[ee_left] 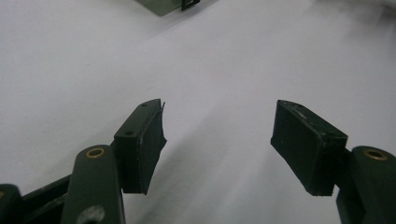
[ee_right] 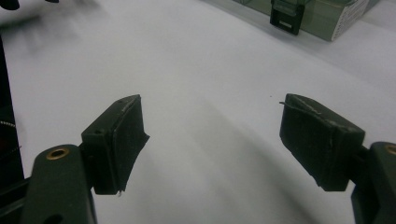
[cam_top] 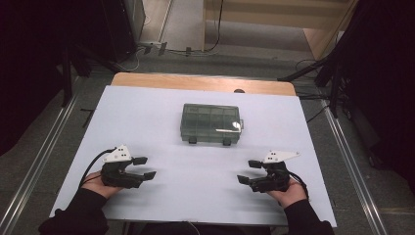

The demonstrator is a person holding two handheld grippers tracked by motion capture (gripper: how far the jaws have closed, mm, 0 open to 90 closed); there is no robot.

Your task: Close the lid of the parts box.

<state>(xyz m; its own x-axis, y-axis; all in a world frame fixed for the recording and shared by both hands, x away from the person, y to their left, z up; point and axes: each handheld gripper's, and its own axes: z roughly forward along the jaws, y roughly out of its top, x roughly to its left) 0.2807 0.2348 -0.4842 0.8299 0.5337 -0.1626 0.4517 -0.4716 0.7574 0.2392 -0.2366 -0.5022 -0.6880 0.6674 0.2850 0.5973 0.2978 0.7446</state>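
A translucent green compartment box (cam_top: 211, 123) with two dark latches on its near side lies shut at the middle of the white table top (cam_top: 161, 117). My left gripper (cam_top: 145, 167) rests low at the near left, held in a hand, jaws apart with nothing between them (ee_left: 217, 140). At the near right, my right gripper (cam_top: 248, 172) points toward the left one, also open and empty (ee_right: 212, 140). A corner of the box (ee_left: 163, 4) edges into the left gripper view; a latch (ee_right: 286, 17) and the box side (ee_right: 336, 16) sit at the top of the right gripper view.
The white sheet covers a wooden table whose far edge (cam_top: 205, 82) is bare. Metal rails (cam_top: 44, 147) run along the floor on both sides. Cables (cam_top: 147, 49) and dark stands lie beyond the table.
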